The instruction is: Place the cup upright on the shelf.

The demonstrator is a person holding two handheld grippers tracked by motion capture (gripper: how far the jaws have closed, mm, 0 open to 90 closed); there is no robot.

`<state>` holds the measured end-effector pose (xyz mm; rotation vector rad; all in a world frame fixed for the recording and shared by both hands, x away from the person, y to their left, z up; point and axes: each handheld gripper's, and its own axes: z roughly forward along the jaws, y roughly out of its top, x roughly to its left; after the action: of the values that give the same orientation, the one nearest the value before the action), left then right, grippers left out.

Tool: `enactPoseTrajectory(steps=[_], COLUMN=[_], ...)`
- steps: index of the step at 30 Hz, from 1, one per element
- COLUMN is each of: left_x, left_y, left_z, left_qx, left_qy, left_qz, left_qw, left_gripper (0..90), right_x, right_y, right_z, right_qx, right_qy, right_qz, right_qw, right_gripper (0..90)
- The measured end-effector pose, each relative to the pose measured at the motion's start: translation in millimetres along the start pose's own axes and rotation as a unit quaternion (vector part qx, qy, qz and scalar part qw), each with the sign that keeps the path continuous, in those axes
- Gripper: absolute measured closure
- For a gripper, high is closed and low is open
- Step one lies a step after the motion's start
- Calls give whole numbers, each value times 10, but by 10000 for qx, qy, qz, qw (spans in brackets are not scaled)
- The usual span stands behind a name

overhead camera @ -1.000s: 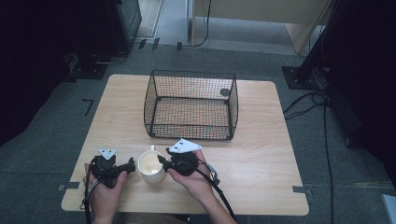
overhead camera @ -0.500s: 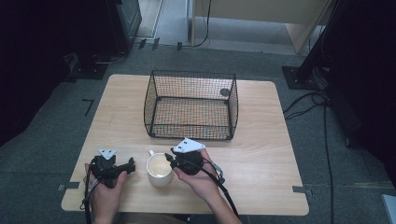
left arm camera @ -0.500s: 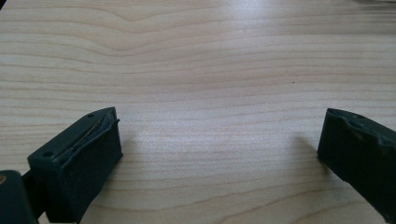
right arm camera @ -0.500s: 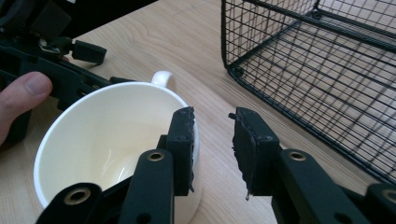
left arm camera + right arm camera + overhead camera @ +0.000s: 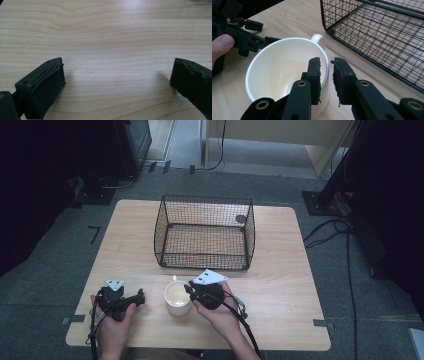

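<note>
With its jaws just closing, the right claw (image 5: 327, 62) pinched the white ceramic cup's (image 5: 274, 72) rim, one pad inside, needing squarer seating before lifting; the left claw (image 5: 117, 75) gaped empty.

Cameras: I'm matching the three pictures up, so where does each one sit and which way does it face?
High view: above the table, looking forward and down; both hands with grippers.
Left gripper view: on the left gripper, facing bare tabletop between wide jaws.
Right gripper view: on the right gripper, jaws astride the cup rim.
Shared: cup and basket, high and right gripper views.
</note>
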<state>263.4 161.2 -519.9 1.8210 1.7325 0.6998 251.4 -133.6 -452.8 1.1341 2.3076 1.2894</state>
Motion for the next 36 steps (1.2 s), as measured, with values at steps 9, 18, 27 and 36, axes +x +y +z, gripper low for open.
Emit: enactPoseTrajectory(steps=[9, 18, 27, 36], left_x=[0, 0, 0, 0], left_y=[0, 0, 0, 0], left_z=[0, 0, 0, 0], left_qx=[-1, 1, 0, 0], left_qy=[1, 1, 1, 1], left_qz=[-1, 2, 2, 1], left_qw=[10000, 10000, 10000, 10000], left_gripper=[0, 0, 0, 0], right_x=[-150, -374, -292, -61], right_y=[-73, -175, -232, -293], right_z=[-225, -217, -15, -25], right_qx=[-207, -210, -102, -59], right_qy=[278, -34, 410, 753], right_qz=[254, 281, 296, 212], right_qw=[9991, 9994, 9987, 9969], right_gripper=[634, 624, 629, 613])
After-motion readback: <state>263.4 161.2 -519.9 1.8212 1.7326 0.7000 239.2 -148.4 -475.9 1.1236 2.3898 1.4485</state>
